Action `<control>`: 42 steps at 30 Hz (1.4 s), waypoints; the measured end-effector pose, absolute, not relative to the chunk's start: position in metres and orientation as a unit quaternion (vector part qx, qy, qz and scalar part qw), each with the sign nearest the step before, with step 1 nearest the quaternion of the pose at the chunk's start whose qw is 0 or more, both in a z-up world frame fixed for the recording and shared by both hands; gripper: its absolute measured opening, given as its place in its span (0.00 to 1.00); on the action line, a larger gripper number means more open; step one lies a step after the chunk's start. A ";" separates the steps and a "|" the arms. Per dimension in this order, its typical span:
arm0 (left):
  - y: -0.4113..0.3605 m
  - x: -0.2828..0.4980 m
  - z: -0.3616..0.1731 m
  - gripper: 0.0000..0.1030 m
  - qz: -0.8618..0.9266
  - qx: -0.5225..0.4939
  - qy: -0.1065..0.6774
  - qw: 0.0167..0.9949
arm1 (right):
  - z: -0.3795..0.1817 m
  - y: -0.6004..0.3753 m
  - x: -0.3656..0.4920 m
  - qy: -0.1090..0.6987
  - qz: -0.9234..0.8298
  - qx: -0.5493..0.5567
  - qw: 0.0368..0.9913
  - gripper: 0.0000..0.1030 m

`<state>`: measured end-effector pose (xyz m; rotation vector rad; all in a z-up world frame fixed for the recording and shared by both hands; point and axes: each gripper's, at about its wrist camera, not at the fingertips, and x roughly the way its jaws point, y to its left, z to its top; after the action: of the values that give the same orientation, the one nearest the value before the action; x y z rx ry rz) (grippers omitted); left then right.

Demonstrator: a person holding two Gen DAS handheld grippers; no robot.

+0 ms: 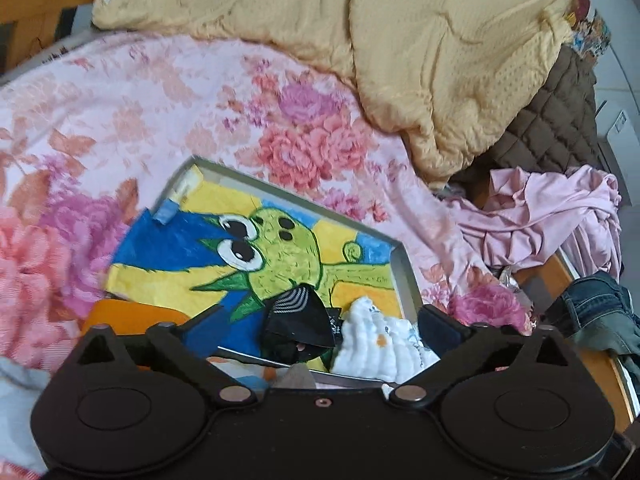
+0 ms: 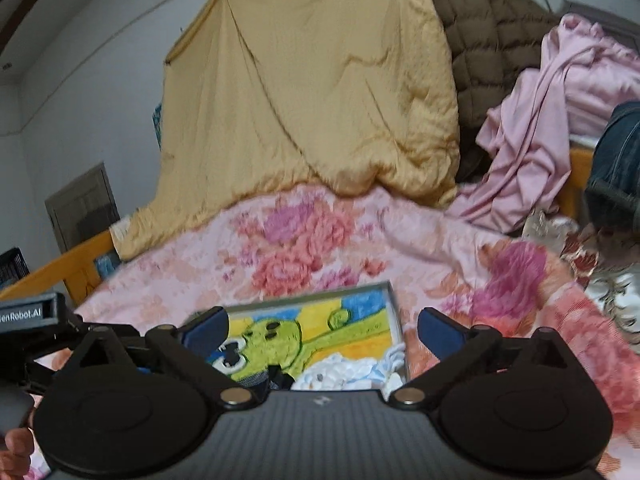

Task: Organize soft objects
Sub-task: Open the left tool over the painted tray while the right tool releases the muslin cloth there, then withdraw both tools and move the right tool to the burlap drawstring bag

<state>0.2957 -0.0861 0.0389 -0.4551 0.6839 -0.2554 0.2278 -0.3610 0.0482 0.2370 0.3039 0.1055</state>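
A shallow metal tray (image 1: 304, 200) lined with a cartoon picture lies on the floral bedspread (image 1: 140, 92). At its near end rest a black striped cloth (image 1: 298, 322) and a white quilted cloth (image 1: 376, 340), side by side. My left gripper (image 1: 320, 320) hovers over them, open, with nothing pressed between its pads. In the right wrist view the same tray (image 2: 394, 312) holds the white cloth (image 2: 344, 372) and the black cloth (image 2: 276, 376). My right gripper (image 2: 322, 324) is open above them and holds nothing. The left gripper's body (image 2: 28, 312) shows at the left edge.
A yellow quilt (image 1: 400, 40), a brown quilted jacket (image 1: 560, 112), a pink garment (image 1: 540, 216) and jeans (image 1: 592, 308) are heaped at the far and right sides. The wooden bed frame (image 2: 60, 264) borders the bedspread. An orange item (image 1: 132, 312) lies left of the tray.
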 end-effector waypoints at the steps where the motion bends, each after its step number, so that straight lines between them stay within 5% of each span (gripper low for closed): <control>1: -0.084 0.290 0.042 0.99 -0.122 -0.218 0.322 0.913 | 0.051 -0.360 0.221 0.143 0.053 0.118 0.981 1.00; 23: -0.040 0.144 0.068 0.99 -0.145 -0.134 0.185 0.963 | 0.059 -0.303 0.093 0.075 0.079 0.069 0.992 1.00; 42: 0.009 0.089 0.031 0.99 -0.143 -0.062 0.237 0.959 | 0.039 -0.258 0.063 0.135 0.120 0.021 0.983 1.00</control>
<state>0.0894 0.0087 0.0311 -0.1262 0.4808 -0.2902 0.0635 -0.2579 0.0388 0.0424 0.2706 0.2411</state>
